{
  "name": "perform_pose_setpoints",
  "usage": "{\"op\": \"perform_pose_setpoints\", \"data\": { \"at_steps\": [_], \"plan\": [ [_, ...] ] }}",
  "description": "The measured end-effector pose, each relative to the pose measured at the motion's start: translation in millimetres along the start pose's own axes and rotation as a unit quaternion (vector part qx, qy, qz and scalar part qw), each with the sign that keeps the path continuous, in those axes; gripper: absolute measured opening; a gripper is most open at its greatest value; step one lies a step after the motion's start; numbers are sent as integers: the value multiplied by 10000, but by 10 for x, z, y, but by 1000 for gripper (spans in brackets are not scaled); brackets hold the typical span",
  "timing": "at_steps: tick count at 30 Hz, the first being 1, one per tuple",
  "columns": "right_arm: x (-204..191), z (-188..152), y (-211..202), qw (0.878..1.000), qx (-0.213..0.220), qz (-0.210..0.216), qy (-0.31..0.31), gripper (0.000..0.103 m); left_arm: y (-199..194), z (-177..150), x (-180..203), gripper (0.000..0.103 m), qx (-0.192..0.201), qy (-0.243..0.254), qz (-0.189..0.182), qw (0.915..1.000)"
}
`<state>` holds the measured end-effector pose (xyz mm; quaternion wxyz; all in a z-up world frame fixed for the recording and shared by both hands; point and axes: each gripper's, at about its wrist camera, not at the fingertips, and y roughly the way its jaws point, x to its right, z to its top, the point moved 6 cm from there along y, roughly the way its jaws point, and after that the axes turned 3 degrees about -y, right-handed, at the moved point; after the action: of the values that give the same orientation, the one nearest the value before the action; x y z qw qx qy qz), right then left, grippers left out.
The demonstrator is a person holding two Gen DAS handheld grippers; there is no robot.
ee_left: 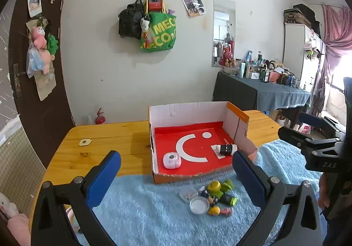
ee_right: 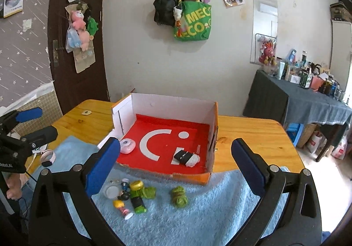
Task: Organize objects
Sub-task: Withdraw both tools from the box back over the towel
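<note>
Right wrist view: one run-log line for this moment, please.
tongs: both open, empty | box: pink gadget, black-white roll | towel: small toys unsorted

Green bag (ee_left: 158,32) (on wall), mirror (ee_left: 224,30).

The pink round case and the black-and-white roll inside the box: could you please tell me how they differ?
The pink round case is a smooth, pale disc lying flat near the box's left wall; the black-and-white roll is elongated, dark with a fuzzy white end, lying on its side near the right wall. The case rests on plain red lining; the roll lies over a white patch. Both are already inside the cardboard box, untouched by either gripper.
</note>
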<state>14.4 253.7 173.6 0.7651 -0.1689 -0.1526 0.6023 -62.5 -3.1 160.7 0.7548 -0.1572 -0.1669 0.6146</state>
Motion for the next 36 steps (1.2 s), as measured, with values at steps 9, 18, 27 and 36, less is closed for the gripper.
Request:
{"op": "perform_pose_setpoints", "data": {
  "at_steps": [9, 18, 27, 36],
  "plan": [
    [-116, -445, -92, 9999, -143, 20, 58, 103, -125, -488, 67, 103, -151, 16, 25, 9999],
    [-184, -1001, 147, 9988, -471, -129, 24, 103, 300, -1161, 29, 103, -792, -395, 13, 9961],
    [-218, -1531, 459, 9938, -1065, -233, 227, 103, 638, -1622, 24, 103, -1311, -621, 134, 9893],
    [-236, -1652, 548, 9915, -1253, -271, 215, 103, 745, -1737, 24, 103, -1460, -705, 175, 9866]
  ]
}}
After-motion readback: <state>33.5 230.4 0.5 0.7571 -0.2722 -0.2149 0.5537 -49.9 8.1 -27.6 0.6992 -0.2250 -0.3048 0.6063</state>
